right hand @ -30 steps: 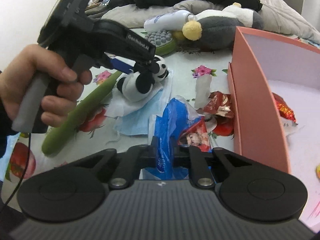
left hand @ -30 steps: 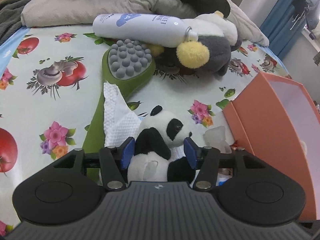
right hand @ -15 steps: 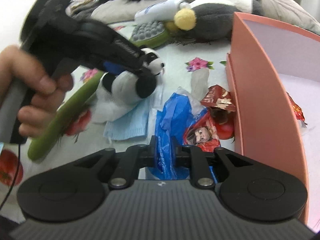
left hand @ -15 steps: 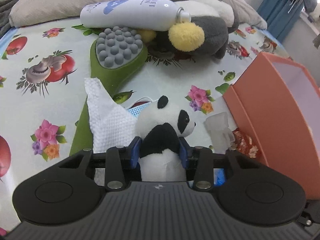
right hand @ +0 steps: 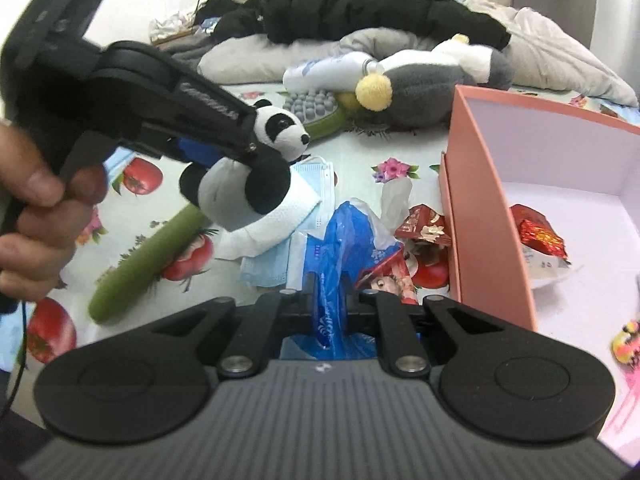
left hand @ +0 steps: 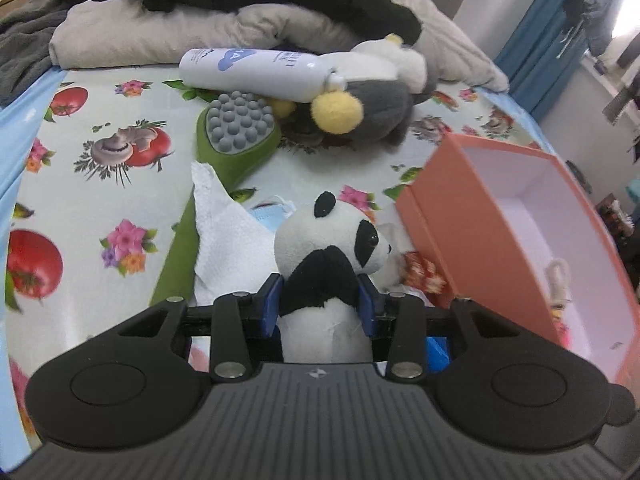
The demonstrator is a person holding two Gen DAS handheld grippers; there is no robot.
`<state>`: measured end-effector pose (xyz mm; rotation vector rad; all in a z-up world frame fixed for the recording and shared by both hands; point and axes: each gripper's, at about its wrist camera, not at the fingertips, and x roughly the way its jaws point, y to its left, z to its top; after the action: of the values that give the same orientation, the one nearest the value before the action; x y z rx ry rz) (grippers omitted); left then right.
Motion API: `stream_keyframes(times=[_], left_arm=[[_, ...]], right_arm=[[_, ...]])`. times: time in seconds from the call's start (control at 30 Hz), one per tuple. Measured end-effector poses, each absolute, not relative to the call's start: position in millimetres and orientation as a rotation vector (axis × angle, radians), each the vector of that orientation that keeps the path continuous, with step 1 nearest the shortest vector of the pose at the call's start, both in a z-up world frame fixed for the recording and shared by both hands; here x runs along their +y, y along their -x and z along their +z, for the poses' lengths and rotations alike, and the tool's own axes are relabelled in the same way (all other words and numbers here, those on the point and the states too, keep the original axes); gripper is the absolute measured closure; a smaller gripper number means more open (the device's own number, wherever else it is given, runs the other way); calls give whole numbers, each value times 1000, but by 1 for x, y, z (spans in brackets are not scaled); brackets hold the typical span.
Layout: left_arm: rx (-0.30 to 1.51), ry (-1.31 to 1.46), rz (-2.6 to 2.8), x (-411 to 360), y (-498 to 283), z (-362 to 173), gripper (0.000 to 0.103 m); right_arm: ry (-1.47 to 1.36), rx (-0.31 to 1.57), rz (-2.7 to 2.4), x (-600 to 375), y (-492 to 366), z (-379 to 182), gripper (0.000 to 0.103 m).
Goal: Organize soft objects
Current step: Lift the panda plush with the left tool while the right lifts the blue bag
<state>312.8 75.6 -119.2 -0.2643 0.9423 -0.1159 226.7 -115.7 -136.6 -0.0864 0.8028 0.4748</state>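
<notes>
My left gripper (left hand: 319, 305) is shut on a small panda plush (left hand: 334, 240) and holds it in the air above the patterned sheet; the panda also shows in the right wrist view (right hand: 256, 164), left of the pink box (right hand: 476, 184). My right gripper (right hand: 332, 304) is shut on a blue plastic bag (right hand: 340, 248) that lies on the sheet. A large grey and white plush with a yellow pompom (left hand: 376, 92) lies at the back, also in the right wrist view (right hand: 424, 80). The pink box (left hand: 460, 224) stands open at the right.
A green massage brush (left hand: 236, 140), a white bottle (left hand: 256, 68), a white paper towel (left hand: 228, 240), a blue face mask (right hand: 280, 256) and red snack wrappers (right hand: 424, 228) lie on the sheet. Wrappers lie in the box (right hand: 540, 236). Bedding and a black coat (right hand: 360, 8) are piled behind.
My left gripper closed on the panda plush and lifted it off the paper towel, up and toward the box. My right gripper stays shut on the blue bag.
</notes>
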Motion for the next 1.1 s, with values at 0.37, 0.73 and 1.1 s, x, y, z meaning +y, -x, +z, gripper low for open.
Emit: stream_keyframes(times=[0.37, 0.73, 1.1], left_arm=[[872, 344, -108, 68, -232, -79, 58], [816, 382, -72, 61, -161, -54, 58], [761, 396, -70, 53, -116, -24, 58]], right_arm=[[56, 736, 447, -136, -189, -100, 90], [43, 688, 454, -150, -161, -72, 90], [15, 630, 463, -163, -130, -41, 90]])
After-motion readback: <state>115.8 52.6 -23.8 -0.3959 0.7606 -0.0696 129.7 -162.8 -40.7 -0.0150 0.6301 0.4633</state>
